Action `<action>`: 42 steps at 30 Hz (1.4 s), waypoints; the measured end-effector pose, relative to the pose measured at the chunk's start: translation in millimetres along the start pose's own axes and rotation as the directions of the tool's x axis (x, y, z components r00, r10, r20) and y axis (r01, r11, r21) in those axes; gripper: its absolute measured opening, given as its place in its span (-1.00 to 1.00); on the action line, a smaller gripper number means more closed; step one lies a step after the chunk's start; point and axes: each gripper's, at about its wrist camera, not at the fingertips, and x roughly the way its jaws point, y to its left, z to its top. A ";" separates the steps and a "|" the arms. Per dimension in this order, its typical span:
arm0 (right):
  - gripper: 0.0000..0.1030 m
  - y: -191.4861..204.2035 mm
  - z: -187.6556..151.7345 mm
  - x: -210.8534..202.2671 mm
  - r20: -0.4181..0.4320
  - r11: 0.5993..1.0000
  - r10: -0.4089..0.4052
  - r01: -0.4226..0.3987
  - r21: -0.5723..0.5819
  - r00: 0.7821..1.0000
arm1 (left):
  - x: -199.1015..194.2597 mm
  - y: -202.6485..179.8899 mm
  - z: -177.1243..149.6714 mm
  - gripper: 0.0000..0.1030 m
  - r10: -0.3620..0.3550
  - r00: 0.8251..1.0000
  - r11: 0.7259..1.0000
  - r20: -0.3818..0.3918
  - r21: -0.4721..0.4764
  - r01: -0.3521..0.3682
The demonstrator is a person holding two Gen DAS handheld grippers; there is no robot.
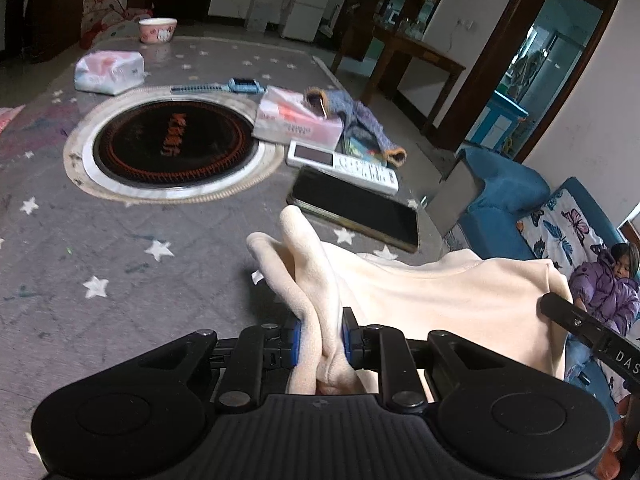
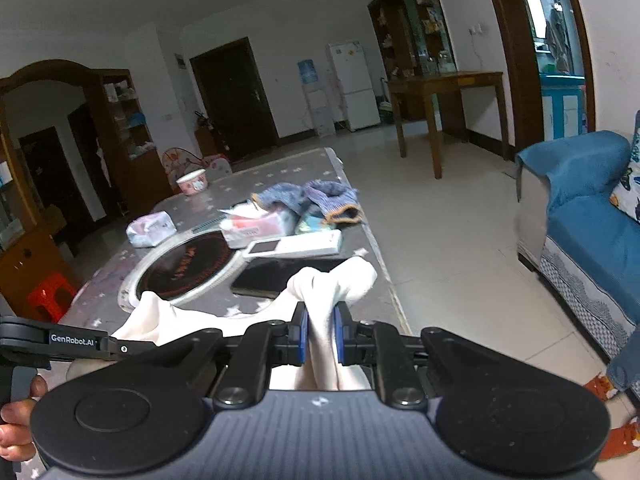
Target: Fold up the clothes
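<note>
The cream garment [image 1: 440, 300] hangs stretched above the near edge of the star-patterned worktop [image 1: 120, 240], a bunched corner clamped in the left gripper [image 1: 320, 340], another in the right gripper [image 2: 320, 336]. Its lower part drops out of sight. Beyond lie a dark tablet [image 1: 356, 208] and a remote [image 1: 344, 164].

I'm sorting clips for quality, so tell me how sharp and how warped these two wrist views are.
Left wrist view: the table and its clutter are smeared by motion blur, while the left claw and cream garment are sharp. Right wrist view: the room is softly blurred, and fisheye bends the door frame; corners are vignetted black.
</note>
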 end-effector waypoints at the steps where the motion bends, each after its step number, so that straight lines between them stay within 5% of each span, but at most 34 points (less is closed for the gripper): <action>1: -0.77 -2.3 -1.9 2.6 -0.005 1.000 -0.005 0.005 0.002 1.000 | 3.0 -0.3 -1.4 -0.60 0.003 1.000 1.000 -0.006 0.005 -0.003; 11: -0.77 -15.3 -21.5 22.9 -0.070 0.999 -0.051 0.052 -0.001 0.996 | 27.2 6.3 -19.8 -0.57 0.053 0.995 0.998 -0.084 0.038 -0.050; 19: -0.66 -24.2 -28.4 31.5 -0.103 0.994 -0.108 0.108 -0.007 0.989 | 27.9 14.6 -22.1 0.00 0.114 0.990 0.992 -0.081 0.061 -0.109; 22: -0.66 -26.0 -28.3 32.1 -0.107 0.994 -0.110 0.110 -0.009 0.988 | 26.0 20.1 -18.8 0.06 0.144 0.987 0.989 -0.071 0.057 -0.140; 42: -0.14 11.9 -29.5 97.4 -0.198 0.996 -0.054 0.038 -0.085 0.979 | 51.1 8.7 13.4 0.16 0.148 0.988 0.988 -0.049 0.058 -0.145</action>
